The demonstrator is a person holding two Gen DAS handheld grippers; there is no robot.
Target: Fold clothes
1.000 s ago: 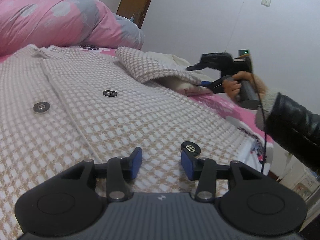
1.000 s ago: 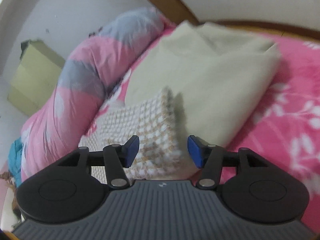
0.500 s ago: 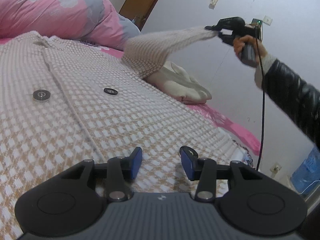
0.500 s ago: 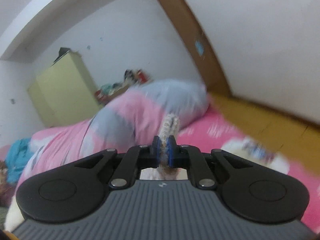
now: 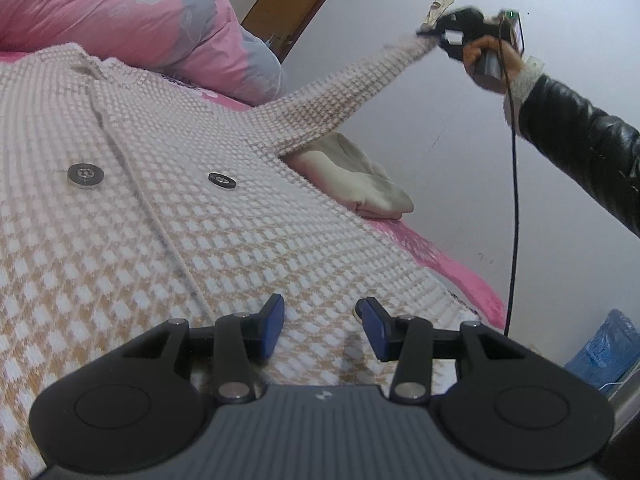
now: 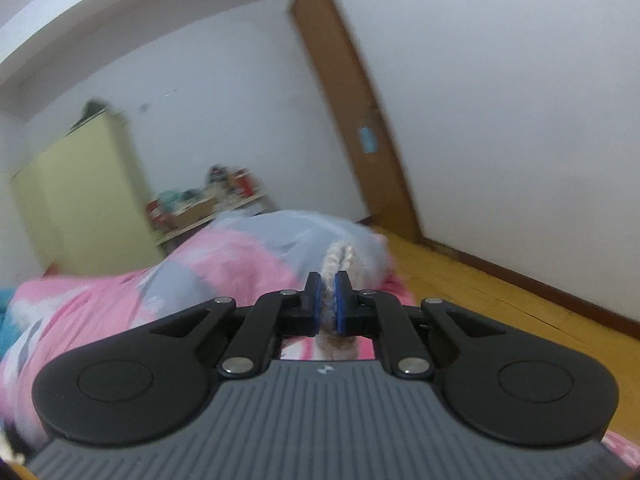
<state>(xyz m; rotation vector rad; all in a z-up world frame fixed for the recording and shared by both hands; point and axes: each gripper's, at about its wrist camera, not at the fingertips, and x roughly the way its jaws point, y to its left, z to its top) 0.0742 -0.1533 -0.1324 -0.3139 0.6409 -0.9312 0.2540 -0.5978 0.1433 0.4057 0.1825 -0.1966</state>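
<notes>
the right gripper [image 6: 328,300] has closed its jaws on the cuff of the sleeve [image 5: 340,92] and raised it well above the bed [image 5: 460,276]. the coat [image 5: 200,220] lies flat on the bed, buttons up. the left gripper [image 5: 320,328] hovers over the hem, jaws partly open and empty; the sleeve fold across the front appears next.

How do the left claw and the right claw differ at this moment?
The left claw is open and empty; the right claw is shut on the sleeve. The left one is low over the checked coat; the right one is raised. Both have blue pads.
</notes>
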